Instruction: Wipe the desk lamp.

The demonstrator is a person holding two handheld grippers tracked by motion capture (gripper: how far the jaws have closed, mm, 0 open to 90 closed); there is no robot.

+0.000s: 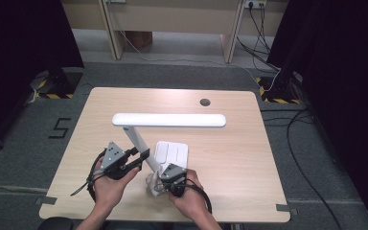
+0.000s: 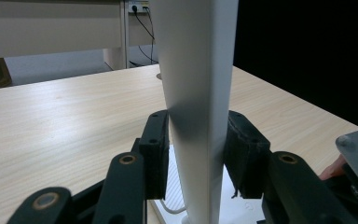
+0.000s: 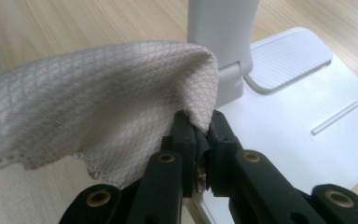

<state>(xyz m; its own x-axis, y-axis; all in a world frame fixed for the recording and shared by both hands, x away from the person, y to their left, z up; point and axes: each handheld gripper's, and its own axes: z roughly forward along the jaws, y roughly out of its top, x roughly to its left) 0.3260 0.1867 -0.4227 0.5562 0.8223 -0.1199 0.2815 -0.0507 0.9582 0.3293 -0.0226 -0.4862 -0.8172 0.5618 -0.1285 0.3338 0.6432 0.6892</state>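
A white desk lamp stands on the wooden table (image 1: 230,143), with a long head bar (image 1: 168,120), a slanted arm (image 1: 136,139) and a flat base (image 1: 175,153). My left gripper (image 1: 146,154) reaches in from the left, and its pads (image 2: 156,144) press on both sides of the arm (image 2: 196,70). My right gripper (image 3: 198,123) is shut on a fold of a beige mesh cloth (image 3: 98,102). The cloth hangs against the foot of the arm (image 3: 221,28), above the base (image 3: 298,116). In the high view the cloth (image 1: 151,186) lies bunched by the near left corner of the base, beside the right gripper (image 1: 165,182).
A round cable port (image 1: 205,102) sits in the table's far edge. Beyond the table are desk legs, a cardboard box (image 1: 139,38) and cables on the grey floor. Dark curtains close off both sides. Bare tabletop lies to the right of the lamp.
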